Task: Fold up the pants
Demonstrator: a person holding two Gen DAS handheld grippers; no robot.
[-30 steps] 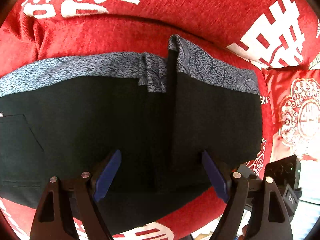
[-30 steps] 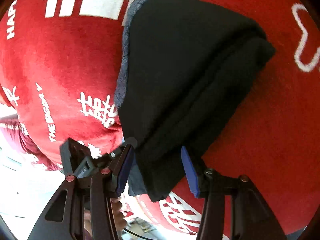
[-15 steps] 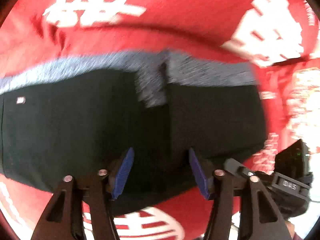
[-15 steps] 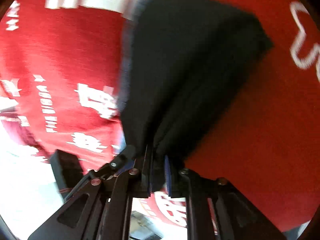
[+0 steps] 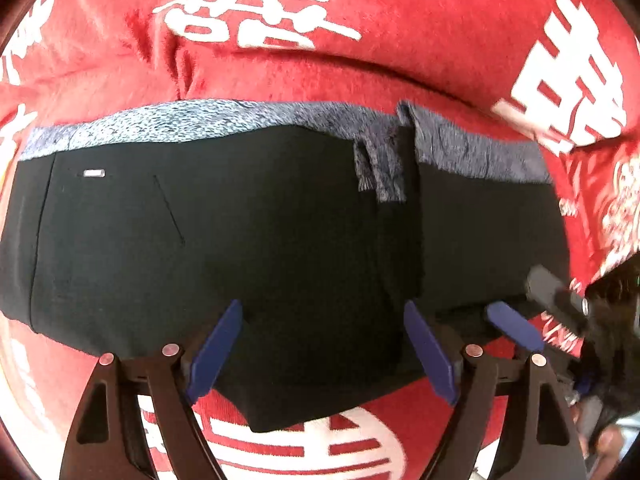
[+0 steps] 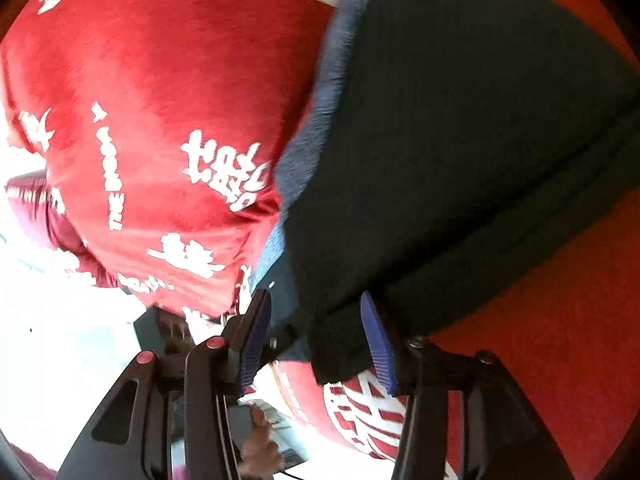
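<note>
1. Here the pants (image 5: 256, 248) lie folded on a red blanket (image 5: 400, 28), a broad slab of black matte cloth with a straight, thick lower edge that tapers to a blunt corner near the blanket's near edge.
2. Their waistband (image 5: 192, 124) is a speckled grey-blue knit strip along the far side; a short tab of the same knit (image 5: 380, 172) hangs down over the black, and beside it a vertical fold line splits the slab into a wide part and a narrower one.
3. A small pale label (image 5: 93, 173) and a thin slanted pocket seam mark the wide part's flat surface.
4. The left gripper (image 5: 324, 352) hangs above the pants' near edge; its blue ridged pads stand wide apart and are opening, with black cloth showing under the gap but neither pad pressing on it.
5. The right gripper (image 6: 316, 340) sits at the stacked end of the pants (image 6: 460, 140), where several layers show as soft parallel ridges. Its jaws are opening; the cloth's corner lies between the blue pads, and the pads look clear of it on both sides.
6. In the left wrist view one blue pad of the right gripper (image 5: 516, 328) shows at the pants' right end.
7. The blanket is plush, short-piled and printed with bold white characters and lettering (image 6: 224, 176); it wrinkles beyond the waistband.
8. A red cushion (image 5: 612, 208) with pale ornamental print lies by the blanket's right edge.
</note>
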